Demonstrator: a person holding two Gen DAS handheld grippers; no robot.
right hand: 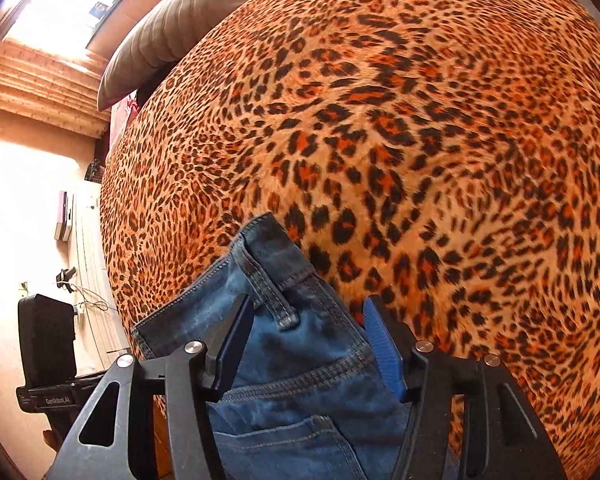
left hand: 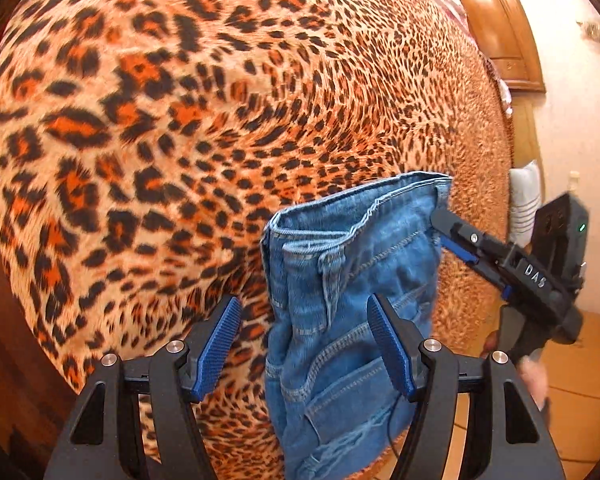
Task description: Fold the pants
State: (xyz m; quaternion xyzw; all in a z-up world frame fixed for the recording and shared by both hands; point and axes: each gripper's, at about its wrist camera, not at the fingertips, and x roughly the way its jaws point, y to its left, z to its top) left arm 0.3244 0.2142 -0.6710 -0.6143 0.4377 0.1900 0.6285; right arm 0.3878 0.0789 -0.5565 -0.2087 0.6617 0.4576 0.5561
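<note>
— Two pairs of tongs, one pair of jeans (left hand: 352, 312): where does the denim lie?

— Folded into a compact bundle on the leopard-print bed (left hand: 180, 120), close to the bed's near edge. In the left wrist view its long axis runs roughly away from the camera, the stitched hem end farthest off and the pocket end nearest.

— And the left tongs (left hand: 306, 344)?

— Wide apart and holding nothing. One blue pad hangs over bare bedspread beside the bundle, the other over the denim, so the bundle's left edge falls between them. I see no pad pressing on cloth.

— The right tongs (right hand: 308, 344)?

— Also parted, with the belt-loop part of the denim between the pads in their own view. They seem to straddle it, not pinch it. From the left view, the right tongs (left hand: 456, 240) sit just beside the bundle's far right edge, pointing in at it.

— Which hand is nearer?

— Both are close. The right is at the far corner, the left at the near side.

— So the next move?

— My guess: the fold looks almost finished, and whichever pair closes must come down along the bundle's long edges.
</note>
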